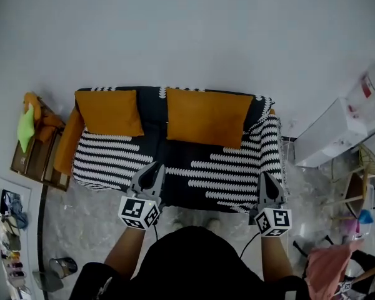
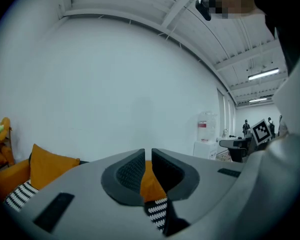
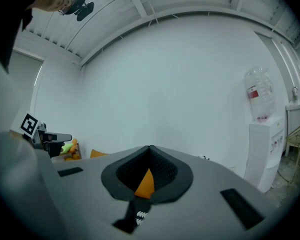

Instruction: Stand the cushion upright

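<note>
The patterned sofa (image 1: 194,167) stood against a white wall (image 1: 187,36), with the large orange cushion (image 1: 207,117) and the small orange cushion (image 1: 108,112) along its back edge. Left gripper (image 1: 157,165) and right gripper (image 1: 264,175) jaws were pressed together, empty. The water bottle (image 3: 258,94) label was unreadable.

**Patterned sofa carries two orange cushions**

A black-and-white patterned sofa (image 1: 194,167) stands on the pale mottled floor (image 1: 100,230). On its seat, a large orange cushion (image 1: 206,117) leans upright against the sofa's backrest toward the right end. A smaller orange cushion (image 1: 108,112) leans likewise toward the left end. An orange cloth (image 1: 65,142) drapes over the sofa's left arm.
</note>
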Demonstrator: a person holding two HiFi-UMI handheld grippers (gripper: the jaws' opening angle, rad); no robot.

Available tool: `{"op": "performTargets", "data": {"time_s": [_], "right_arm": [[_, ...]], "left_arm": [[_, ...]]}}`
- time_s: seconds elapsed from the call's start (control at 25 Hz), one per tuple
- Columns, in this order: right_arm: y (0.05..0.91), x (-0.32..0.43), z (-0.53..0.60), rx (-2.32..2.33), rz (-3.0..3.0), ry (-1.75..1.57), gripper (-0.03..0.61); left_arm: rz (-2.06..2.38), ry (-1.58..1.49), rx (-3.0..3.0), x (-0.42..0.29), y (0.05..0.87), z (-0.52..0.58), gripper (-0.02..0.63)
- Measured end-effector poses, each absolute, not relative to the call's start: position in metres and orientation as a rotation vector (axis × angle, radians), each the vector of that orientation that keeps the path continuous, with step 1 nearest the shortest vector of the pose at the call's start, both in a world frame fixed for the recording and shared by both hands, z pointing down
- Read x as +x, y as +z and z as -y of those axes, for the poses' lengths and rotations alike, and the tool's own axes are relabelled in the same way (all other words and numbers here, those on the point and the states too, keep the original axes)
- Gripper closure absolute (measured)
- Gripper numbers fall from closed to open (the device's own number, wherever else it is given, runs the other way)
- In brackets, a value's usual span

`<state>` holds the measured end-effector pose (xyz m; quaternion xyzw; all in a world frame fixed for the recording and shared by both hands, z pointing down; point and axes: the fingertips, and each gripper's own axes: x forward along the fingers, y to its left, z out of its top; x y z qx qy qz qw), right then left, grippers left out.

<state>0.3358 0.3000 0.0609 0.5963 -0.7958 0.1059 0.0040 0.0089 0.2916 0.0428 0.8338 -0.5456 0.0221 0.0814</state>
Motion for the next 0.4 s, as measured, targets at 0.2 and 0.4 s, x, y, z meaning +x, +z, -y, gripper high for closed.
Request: {"op": "performTargets", "data": {"time_s": [0.2, 0.4], "right_arm": [[0.0641, 0.3313, -0.3057, 1.899, 2.465, 0.345, 0.551], [0.0593, 0.3267, -0.3045, 1.898, 2.462, 0.315, 0.551]], "left_arm": [[1.615, 0.066, 2.502, 0.0013, 0.0428, -0.2889, 0.56], [1.599, 0.047, 2.505, 0.0013, 0.0403, -0.2865, 0.56]]}}
